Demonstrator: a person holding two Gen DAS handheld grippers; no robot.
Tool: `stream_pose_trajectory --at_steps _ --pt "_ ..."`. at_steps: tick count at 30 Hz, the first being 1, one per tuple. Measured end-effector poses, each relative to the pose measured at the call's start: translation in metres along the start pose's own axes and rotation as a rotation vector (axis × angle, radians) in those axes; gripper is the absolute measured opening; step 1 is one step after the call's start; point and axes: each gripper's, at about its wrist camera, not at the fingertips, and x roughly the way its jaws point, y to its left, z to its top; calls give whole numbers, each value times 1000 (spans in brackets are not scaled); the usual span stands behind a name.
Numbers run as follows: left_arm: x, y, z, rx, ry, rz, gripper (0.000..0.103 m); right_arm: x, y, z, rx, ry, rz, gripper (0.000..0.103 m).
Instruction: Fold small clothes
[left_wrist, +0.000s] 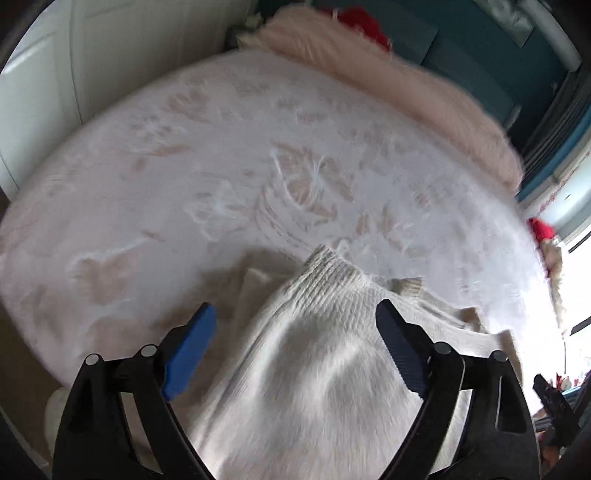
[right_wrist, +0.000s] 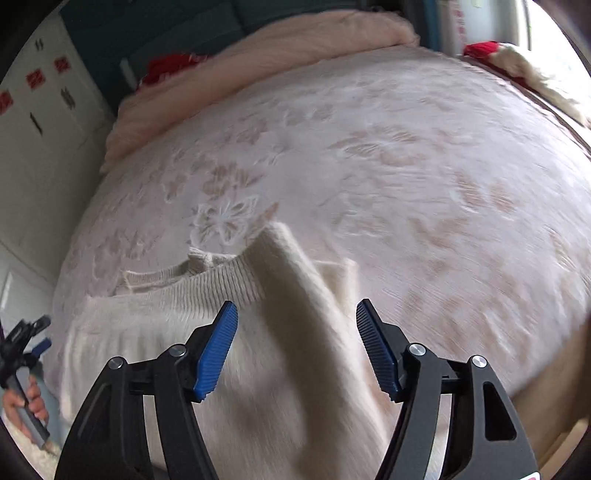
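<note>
Left wrist view: both grippers' fingers (left_wrist: 192, 350) spread above cream sweater (left_wrist: 314, 369) on bedspread (left_wrist: 221, 147).

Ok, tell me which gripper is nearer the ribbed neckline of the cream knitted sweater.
Right. The right gripper hovers open just short of the neckline; the left gripper is off by the side edge of the sweater, farther away.

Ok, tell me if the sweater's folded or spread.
Partly folded: the sweater has a sleeve laid over its body; both grippers are open above it.
</note>
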Motion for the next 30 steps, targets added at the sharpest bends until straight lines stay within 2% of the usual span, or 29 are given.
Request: stream_pose_trajectory --at_steps 2,3,4,5,6,7,8,10,11,13,14,16,17,18,19,20,21,22,24,25,26,27,28,30 --pt "33 -8 0 16 60 23 81 30 7 7 -20 37 -21 65" --pt "48 -10 0 20 83 33 71 49 9 8 -24 66 -32 52" --pt "58 -11 0 28 102 43 43 59 10 8 -19 91 -25 31" --pt "61 -11 1 30 100 59 21 66 11 9 -10 113 -19 9" --pt "57 -8 2 20 88 48 12 63 8 12 31 111 17 8" --pt "44 -3 6 -16 62 -5 10 49 4 12 71 66 80 7" --pt "34 1 9 -28 38 -26 9 26 0 17 105 -3 142 7" --pt "23 4 15 -24 9 -7 9 8 -9 18 110 -83 147 7" --pt "32 5 16 -16 31 20 10 15 -14 16 104 -69 115 7" --pt "66 6 11 20 115 67 11 63 -30 9 122 97 38 7" --pt "73 5 8 38 120 81 13 74 -36 3 134 129 32 7" --pt "63 -7 5 102 69 119 18 61 -31 6 134 86 19 13" --pt "52 -15 4 121 59 133 24 50 -26 7 133 56 6 22" --pt "44 -18 5 123 44 133 27 32 -17 8 120 1 -15 22" --pt "26 -25 5 133 -14 114 33 16 -5 8 87 -54 -2 22" --pt "17 -31 5 146 -52 106 42 10 2 9 63 -79 19 21" --pt "8 -38 3 162 -85 106 46 5 20 7 23 -82 56 21" --pt "5 -46 2 174 -100 106 51 8 31 6 -1 -69 72 21" --pt "16 -62 -5 208 -76 87 51 30 54 0 -58 -12 109 18" --pt "29 -67 -8 225 -48 97 51 47 62 -1 -83 24 99 14" --pt "52 -70 -13 250 1 129 51 76 61 -5 -97 91 45 9" --pt "67 -67 -16 259 34 164 51 92 56 -7 -81 129 17 5" --pt "79 -62 -20 260 55 182 52 97 48 -8 -34 133 44 5" --pt "75 -60 -18 264 25 166 52 79 47 -2 38 110 87 8"
